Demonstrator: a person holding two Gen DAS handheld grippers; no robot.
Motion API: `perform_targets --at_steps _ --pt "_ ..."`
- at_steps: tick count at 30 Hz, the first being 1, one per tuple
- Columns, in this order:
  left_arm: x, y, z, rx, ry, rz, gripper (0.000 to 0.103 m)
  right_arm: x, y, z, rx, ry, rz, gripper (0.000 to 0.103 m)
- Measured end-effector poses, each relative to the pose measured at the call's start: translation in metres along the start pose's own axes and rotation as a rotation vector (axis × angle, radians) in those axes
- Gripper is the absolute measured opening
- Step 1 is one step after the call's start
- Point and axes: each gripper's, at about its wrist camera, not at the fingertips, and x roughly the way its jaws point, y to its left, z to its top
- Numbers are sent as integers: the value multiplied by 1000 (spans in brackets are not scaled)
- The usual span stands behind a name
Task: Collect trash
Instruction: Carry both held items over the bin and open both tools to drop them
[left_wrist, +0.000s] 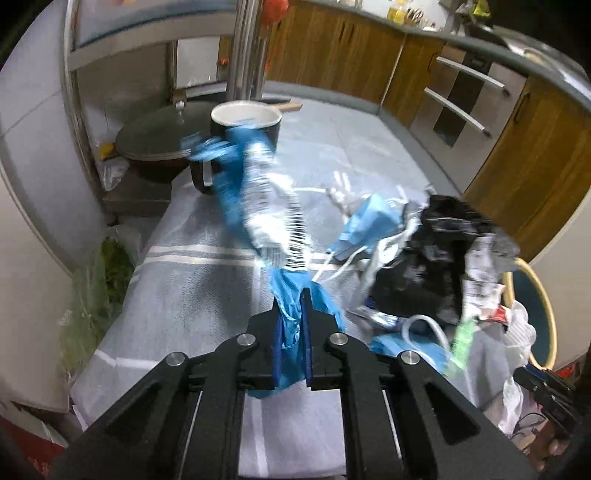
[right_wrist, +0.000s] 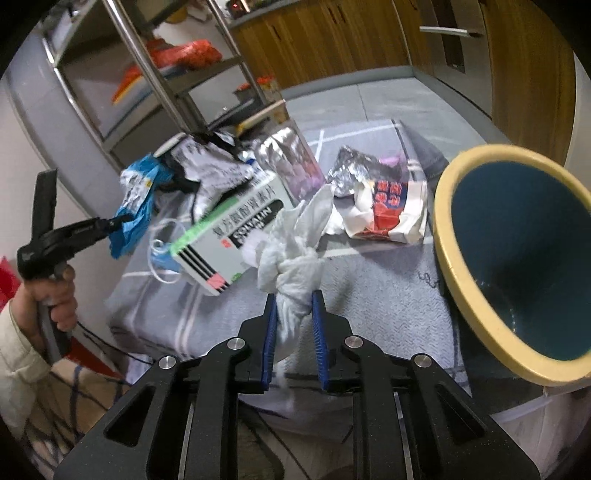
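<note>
We see the left gripper (left_wrist: 290, 299) closed tight on a blue and silver wrapper (left_wrist: 258, 206), which hangs stretched and motion-blurred from its jaws out toward a black mug (left_wrist: 245, 125) with a white inside. From the right wrist view the same gripper shows at the left edge, gripped by a hand (right_wrist: 55, 291) with a pale sleeve, the wrapper pinched at its tip.

The right gripper (right_wrist: 295, 306) is clamped on a crumpled white tissue (right_wrist: 295, 240) — the wad fills the narrow gap between the blue pads (right_wrist: 319, 332) and fans out beyond them.

The remaining trash lies on a grey cloth with white stripes (right_wrist: 369, 295): a white medicine box with a green edge (right_wrist: 236, 232), a crumpled paper bag with red print (right_wrist: 391, 210) beside a piece of foil (right_wrist: 351, 166), a blue face mask (left_wrist: 369, 221) with white loops, and a black plastic bag (left_wrist: 432, 254).

A bin with a cream rim and a dark teal inside (right_wrist: 517, 258) stands at the right edge of the cloth — just right of the tissue.
</note>
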Motion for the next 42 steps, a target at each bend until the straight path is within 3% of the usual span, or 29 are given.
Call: perform_targets --at_steps 13,21,30,42 --pt "-76 -51 -6 70 -172 -127 7 -58 -4 -2 -26 -111 -16 20" --pt "-96 -114 -9 208 -228 -229 7 -82 -19 -2 -29 -165 -84 20" --pt "-87 -202 -26 387 -178 -363 7 -112 -51 6 -13 -226 -193 20" --pt "-46 -292 -44 538 -80 -453 7 -119 -108 -1 94 -242 -272 20"
